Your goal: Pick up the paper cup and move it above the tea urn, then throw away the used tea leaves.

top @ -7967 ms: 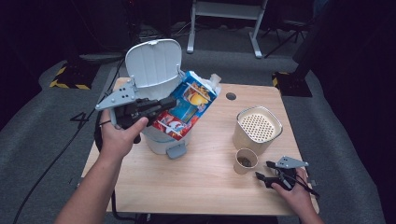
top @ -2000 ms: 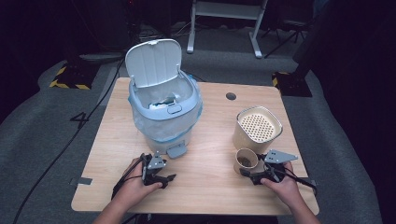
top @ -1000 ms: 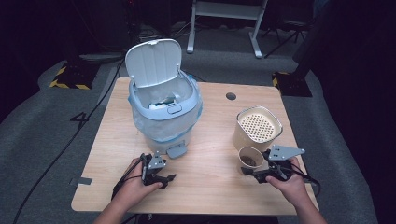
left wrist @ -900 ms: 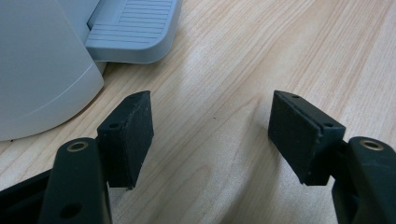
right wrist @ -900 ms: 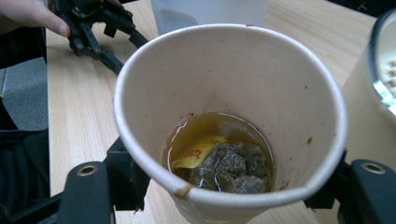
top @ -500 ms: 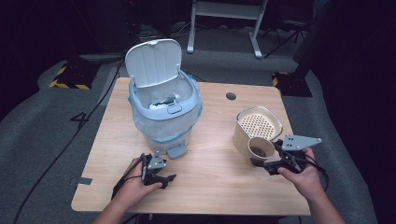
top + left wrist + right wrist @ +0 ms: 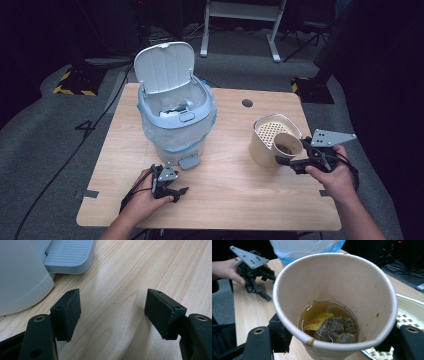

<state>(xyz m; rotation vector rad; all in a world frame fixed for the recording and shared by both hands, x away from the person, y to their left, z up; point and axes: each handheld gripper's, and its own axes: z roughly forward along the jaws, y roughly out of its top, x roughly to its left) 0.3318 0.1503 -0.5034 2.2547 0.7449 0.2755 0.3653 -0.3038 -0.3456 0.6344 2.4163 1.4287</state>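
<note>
Your right gripper [image 7: 295, 163] pinches the paper cup [image 7: 334, 305], which has come up off the table [image 7: 235, 200] since a second ago and now tilts in front of the beige strainer [image 7: 265, 137]. Tea and a wet tea bag [image 7: 334, 328] lie inside; the pads are hidden behind the cup wall. Your left gripper [image 7: 172, 189] rests spread on bare wood, just beside the bin [image 7: 175, 125] pedal.

High view looks forward and down over the whole bench [image 7: 235, 200]; both gripper views sit close and low, sharing its wooden top.
</note>
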